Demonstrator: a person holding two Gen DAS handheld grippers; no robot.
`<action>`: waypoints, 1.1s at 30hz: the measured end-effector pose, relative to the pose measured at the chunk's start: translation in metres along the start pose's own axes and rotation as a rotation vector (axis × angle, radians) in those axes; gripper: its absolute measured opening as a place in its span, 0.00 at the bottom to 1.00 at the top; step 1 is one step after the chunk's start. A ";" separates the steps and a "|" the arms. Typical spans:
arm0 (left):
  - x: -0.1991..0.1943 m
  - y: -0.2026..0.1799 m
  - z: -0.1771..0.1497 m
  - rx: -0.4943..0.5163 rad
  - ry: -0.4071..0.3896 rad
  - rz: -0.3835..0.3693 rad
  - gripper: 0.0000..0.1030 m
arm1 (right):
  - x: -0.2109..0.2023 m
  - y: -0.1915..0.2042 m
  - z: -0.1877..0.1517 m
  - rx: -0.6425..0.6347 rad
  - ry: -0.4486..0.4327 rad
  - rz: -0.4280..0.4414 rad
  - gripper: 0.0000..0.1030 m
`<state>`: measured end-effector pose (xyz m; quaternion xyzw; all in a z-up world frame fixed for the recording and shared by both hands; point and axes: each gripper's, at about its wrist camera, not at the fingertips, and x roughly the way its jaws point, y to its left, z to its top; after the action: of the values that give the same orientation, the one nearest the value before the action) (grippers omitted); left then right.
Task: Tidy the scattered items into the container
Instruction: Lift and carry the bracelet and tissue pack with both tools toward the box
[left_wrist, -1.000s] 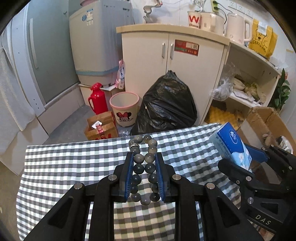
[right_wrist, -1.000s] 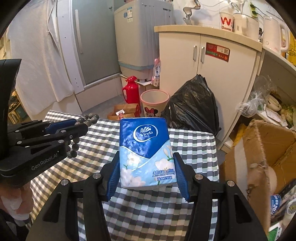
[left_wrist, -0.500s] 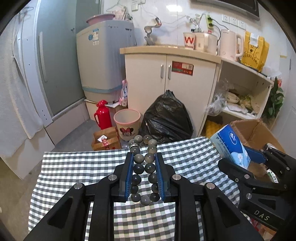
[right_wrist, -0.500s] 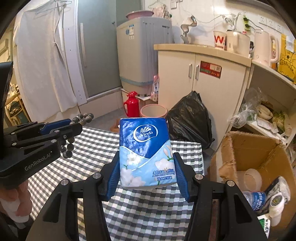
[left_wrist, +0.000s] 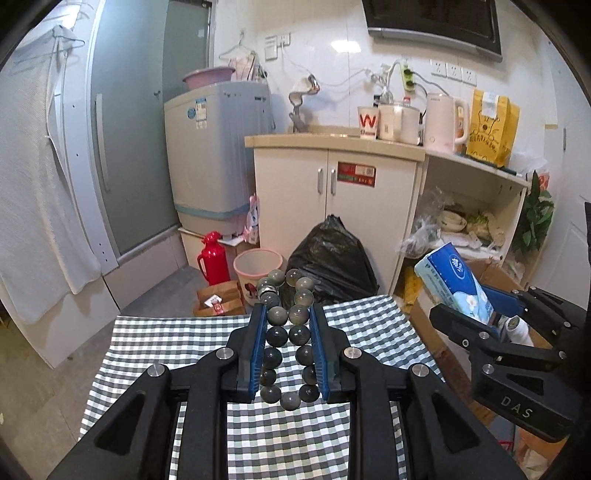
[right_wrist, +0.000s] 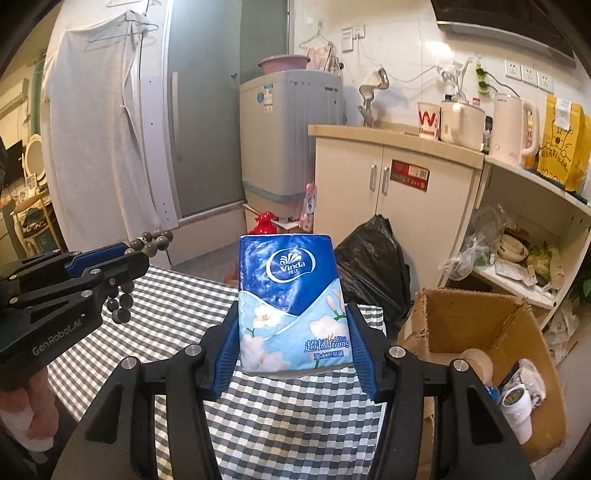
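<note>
Tissues pinched in right gripper, beads in left gripper; carry step. Next: move both right over box, release.

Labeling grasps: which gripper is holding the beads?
The left gripper: its blue pads clamp the bead bracelet, a loop of dark round beads. The right gripper holds the blue tissue pack instead.
</note>
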<state>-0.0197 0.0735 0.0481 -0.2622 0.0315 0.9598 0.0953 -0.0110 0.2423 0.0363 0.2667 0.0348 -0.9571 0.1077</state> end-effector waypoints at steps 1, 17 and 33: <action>-0.005 0.000 0.001 -0.001 -0.009 -0.001 0.22 | -0.004 0.001 0.001 -0.001 -0.006 -0.001 0.52; -0.036 -0.012 0.008 0.001 -0.067 -0.010 0.22 | -0.039 -0.001 0.009 0.001 -0.060 -0.022 0.52; -0.018 -0.076 0.032 0.066 -0.071 -0.148 0.22 | -0.063 -0.066 0.006 0.071 -0.066 -0.153 0.52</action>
<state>-0.0053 0.1481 0.0839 -0.2264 0.0401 0.9572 0.1757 0.0237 0.3182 0.0746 0.2354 0.0177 -0.9714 0.0260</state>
